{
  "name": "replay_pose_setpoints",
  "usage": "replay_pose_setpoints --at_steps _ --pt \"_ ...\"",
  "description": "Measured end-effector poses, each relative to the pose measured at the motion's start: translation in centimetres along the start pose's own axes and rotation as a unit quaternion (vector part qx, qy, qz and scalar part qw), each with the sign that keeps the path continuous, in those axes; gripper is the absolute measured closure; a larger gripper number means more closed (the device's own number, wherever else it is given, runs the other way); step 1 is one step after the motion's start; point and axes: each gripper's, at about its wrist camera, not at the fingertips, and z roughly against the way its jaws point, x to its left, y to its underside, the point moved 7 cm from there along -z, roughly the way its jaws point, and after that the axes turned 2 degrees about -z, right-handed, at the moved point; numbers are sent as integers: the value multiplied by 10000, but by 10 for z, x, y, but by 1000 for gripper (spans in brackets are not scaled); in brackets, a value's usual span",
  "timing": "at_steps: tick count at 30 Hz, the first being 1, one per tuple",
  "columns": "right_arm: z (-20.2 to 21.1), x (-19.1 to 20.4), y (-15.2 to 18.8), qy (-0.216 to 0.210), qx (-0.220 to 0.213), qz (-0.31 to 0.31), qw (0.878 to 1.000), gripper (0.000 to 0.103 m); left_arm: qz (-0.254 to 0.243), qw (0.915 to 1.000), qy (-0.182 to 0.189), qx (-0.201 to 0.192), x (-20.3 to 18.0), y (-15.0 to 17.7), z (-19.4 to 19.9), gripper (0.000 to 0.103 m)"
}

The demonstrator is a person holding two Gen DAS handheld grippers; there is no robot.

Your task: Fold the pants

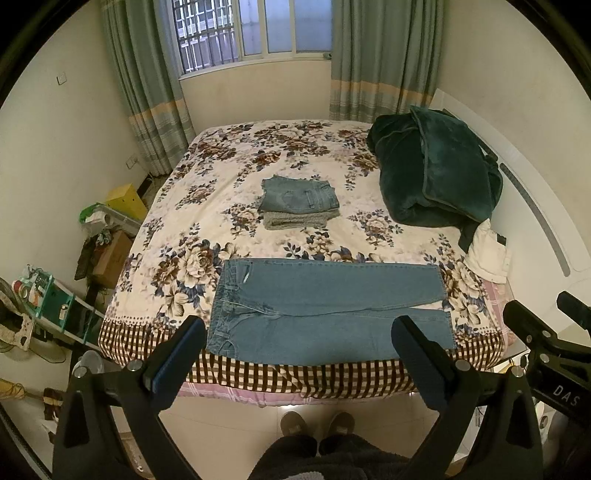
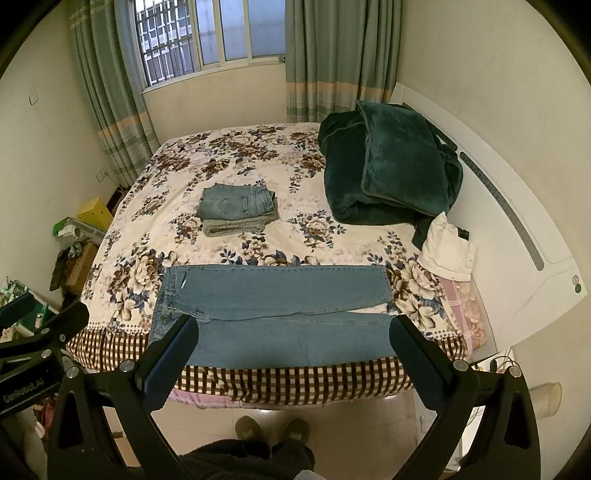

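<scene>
— Holding both tools back from the bed, we have the left gripper (image 1: 297, 354) and the right gripper (image 2: 293, 349) spread wide, with nothing between their jaws. Why so far off?

— We judge it's to take in the whole garment before the first fold. The light blue denim pants (image 1: 328, 308) lie flat along the near edge of the bed, waistband to our left, legs running right, the farther leg slightly overlapping the nearer one.

— And beyond them?

— Mid-bed sits a small folded stack of blue jeans on a grey knit (image 1: 300, 203), probably finished pieces set clear of our working strip. A dark green plush blanket (image 1: 432, 170) is heaped at the far right, a white garment (image 1: 487, 254) beside it.

— The surface?

— A floral bedspread with a brown checked border (image 1: 221, 229); soft, so cloth may drag. Green curtains (image 1: 384, 55) frame a barred window (image 1: 251, 29).
</scene>
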Motion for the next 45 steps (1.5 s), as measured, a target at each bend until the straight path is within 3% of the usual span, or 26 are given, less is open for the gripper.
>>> replay_pose_setpoints --at_steps 45 --pt "3 -1 -6 43 -10 33 10000 0 37 10000 48 -34 -3 -13 11 0"
